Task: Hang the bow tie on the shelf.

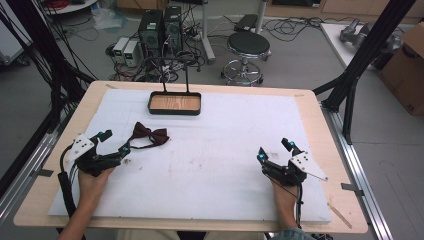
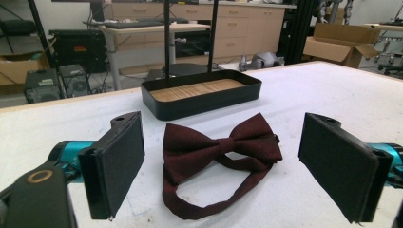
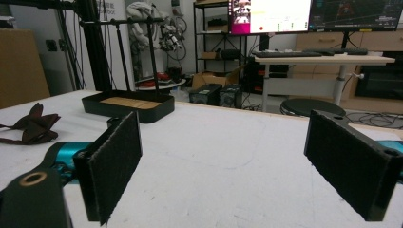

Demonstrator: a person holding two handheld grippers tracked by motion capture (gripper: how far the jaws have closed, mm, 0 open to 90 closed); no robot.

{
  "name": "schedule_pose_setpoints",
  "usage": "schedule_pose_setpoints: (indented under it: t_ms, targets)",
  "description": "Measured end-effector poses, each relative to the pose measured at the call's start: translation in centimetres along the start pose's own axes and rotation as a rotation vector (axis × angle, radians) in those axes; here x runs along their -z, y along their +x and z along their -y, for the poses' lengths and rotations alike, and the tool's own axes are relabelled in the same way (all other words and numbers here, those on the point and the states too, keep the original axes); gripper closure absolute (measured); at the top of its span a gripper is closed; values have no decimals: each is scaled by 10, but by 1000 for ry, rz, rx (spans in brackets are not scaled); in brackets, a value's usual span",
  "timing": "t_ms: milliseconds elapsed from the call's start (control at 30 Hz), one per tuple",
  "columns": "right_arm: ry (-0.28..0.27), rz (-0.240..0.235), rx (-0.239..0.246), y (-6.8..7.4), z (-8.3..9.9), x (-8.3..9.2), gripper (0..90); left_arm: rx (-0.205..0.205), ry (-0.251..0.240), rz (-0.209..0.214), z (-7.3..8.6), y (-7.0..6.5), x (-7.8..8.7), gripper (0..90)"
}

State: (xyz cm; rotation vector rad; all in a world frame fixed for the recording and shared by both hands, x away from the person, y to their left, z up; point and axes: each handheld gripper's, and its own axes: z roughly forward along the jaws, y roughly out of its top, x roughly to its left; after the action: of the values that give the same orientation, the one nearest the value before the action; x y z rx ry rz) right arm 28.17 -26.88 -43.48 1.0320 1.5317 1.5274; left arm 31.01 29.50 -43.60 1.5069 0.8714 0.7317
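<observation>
**Bow tie lies before the left tongs**

The left tongs (image 2: 221, 166) stand wide, nothing gripped. Just ahead, a dark red bow tie (image 2: 221, 145) lies flat on the white surface (image 1: 225, 165), its strap looped. The right tongs (image 1: 275, 149) also gape, well apart.

High view: fixed above the near table edge, facing forward and down. Left gripper view: low over the table, bow tie (image 2: 221, 156) close ahead between its jaws, black tray (image 2: 202, 97) beyond. Right gripper view: equally low; same tray (image 3: 128, 107) ahead-left of its jaws.
</observation>
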Motion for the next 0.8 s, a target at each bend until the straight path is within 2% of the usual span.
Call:
schedule_pose_setpoints:
  t_ms: [133,300,367,800]
  targets:
    - [4,-4,-3,0,0,0,115,4,16,-7,1,1,-1,156]
    - [4,-6,-3,0,0,0,115,-16,17,5,1,-1,-2,157]
    - [10,-7,-3,0,0,0,115,9,22,14,1,-1,-2,159]
    - [13,-10,-2,0,1,-1,116,2,33,19,1,-2,0,172]
